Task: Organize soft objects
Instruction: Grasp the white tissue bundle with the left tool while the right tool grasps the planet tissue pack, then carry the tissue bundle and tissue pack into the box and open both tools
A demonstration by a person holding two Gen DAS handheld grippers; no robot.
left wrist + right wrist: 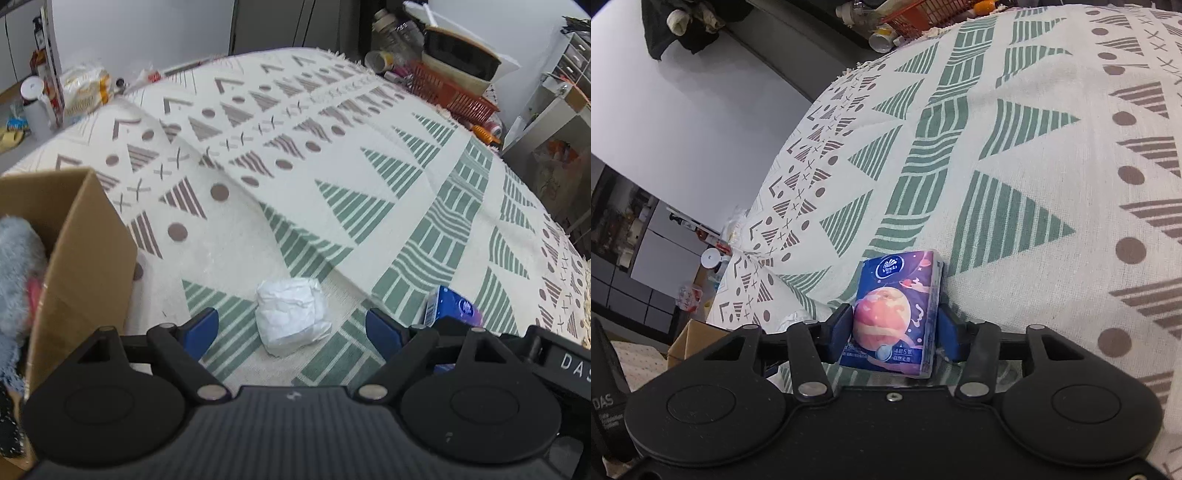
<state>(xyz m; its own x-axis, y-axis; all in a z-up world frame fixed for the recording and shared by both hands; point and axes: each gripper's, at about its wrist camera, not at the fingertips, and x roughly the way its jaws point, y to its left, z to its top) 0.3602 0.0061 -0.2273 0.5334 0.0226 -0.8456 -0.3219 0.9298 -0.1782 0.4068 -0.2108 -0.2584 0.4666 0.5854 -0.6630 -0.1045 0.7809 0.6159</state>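
Note:
A crumpled white soft packet lies on the patterned cloth, between the blue pads of my left gripper, which is open around it without touching. A cardboard box stands at the left and holds a grey fluffy thing. My right gripper is shut on a blue pocket tissue pack with a planet print, held at the cloth's surface. That pack also shows at the right in the left wrist view. The box corner shows low left in the right wrist view.
The patterned cloth covers the table. An orange basket with bowls and bottles stands at the far right edge. A bread bag and a white canister stand at the far left. Shelves stand beyond the right edge.

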